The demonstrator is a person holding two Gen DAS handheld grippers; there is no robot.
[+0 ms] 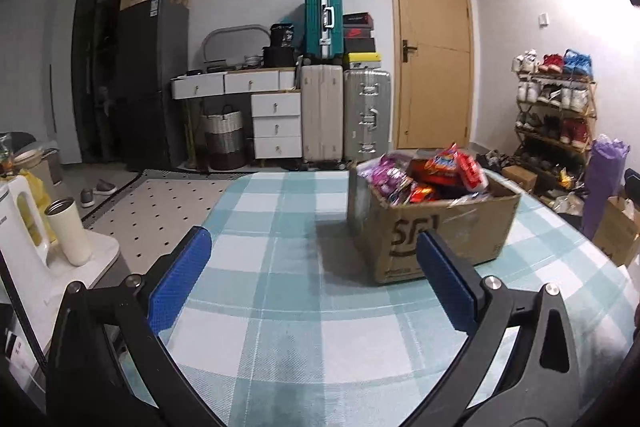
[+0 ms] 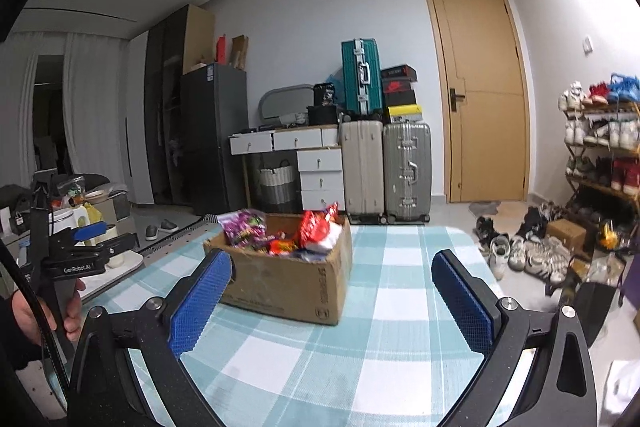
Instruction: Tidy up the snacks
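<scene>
A brown cardboard box (image 1: pixel 436 223) full of snack packets (image 1: pixel 436 173) stands on the checked tablecloth table (image 1: pixel 288 267). Purple packets lie at its left and red and orange ones at its right. My left gripper (image 1: pixel 312 247) is open and empty, low over the table, with the box ahead to its right. In the right wrist view the box (image 2: pixel 296 275) sits ahead to the left, with its snacks (image 2: pixel 280 231) showing. My right gripper (image 2: pixel 332 271) is open and empty above the table (image 2: pixel 400 307). The left gripper (image 2: pixel 92 231) shows at that view's left, held by a hand.
A white side stand with a cream tumbler (image 1: pixel 70 231) and a white appliance (image 1: pixel 20 227) is left of the table. Suitcases (image 1: pixel 344 115), white drawers (image 1: pixel 276 123), a door (image 1: pixel 432 43) and a shoe rack (image 1: pixel 556 107) are beyond. Shoes (image 2: pixel 520 251) lie on the floor at right.
</scene>
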